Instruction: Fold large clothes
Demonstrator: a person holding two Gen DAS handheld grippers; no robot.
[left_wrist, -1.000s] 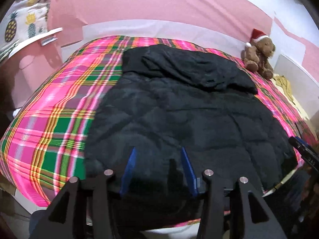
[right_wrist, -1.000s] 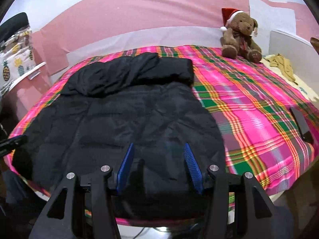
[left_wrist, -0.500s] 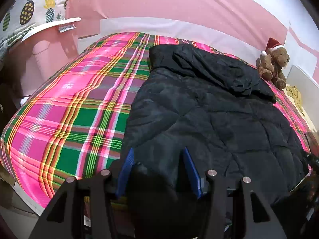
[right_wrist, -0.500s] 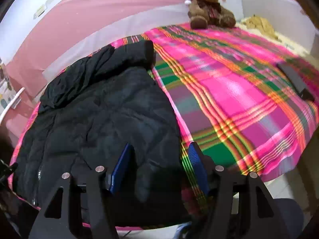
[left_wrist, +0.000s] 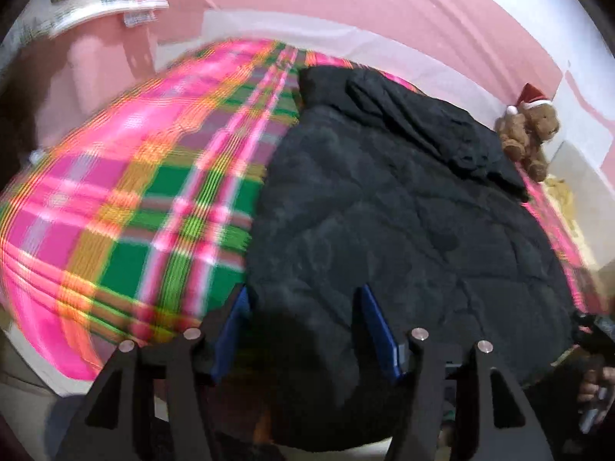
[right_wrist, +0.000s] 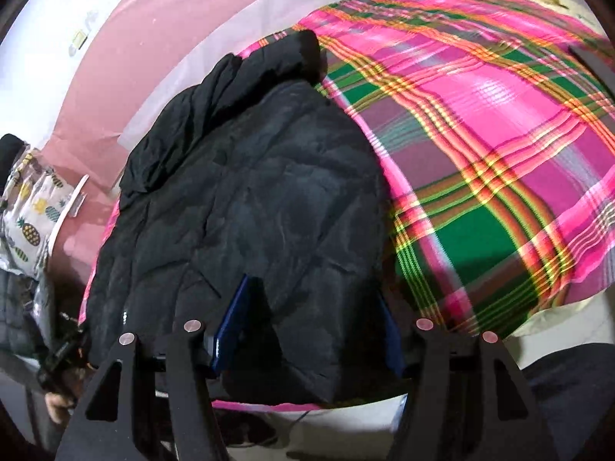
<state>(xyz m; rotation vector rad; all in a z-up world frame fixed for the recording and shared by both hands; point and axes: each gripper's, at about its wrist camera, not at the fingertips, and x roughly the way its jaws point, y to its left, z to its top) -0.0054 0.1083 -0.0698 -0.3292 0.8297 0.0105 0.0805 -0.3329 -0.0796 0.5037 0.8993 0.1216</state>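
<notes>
A large black quilted jacket point(left_wrist: 403, 207) lies flat on a bed with a pink and green plaid blanket point(left_wrist: 146, 199), its hood toward the far wall. My left gripper point(left_wrist: 303, 299) is open, its blue fingers straddling the jacket's near left hem corner. In the right wrist view the jacket point(right_wrist: 246, 199) fills the left half of the bed. My right gripper point(right_wrist: 311, 292) is open over the jacket's near right hem corner, the right finger at the jacket's edge. Neither gripper holds the cloth.
A teddy bear in a Santa hat point(left_wrist: 528, 130) sits at the bed's far right corner. A pineapple-print cloth point(right_wrist: 30, 207) hangs at the left. A dark flat object point(right_wrist: 588, 55) lies on the blanket at right. The bed's near edge drops to the floor.
Both grippers have moved outward and lower, from the middle of the hem to its two near corners. The left went left, the right went right. The jacket has not moved.
</notes>
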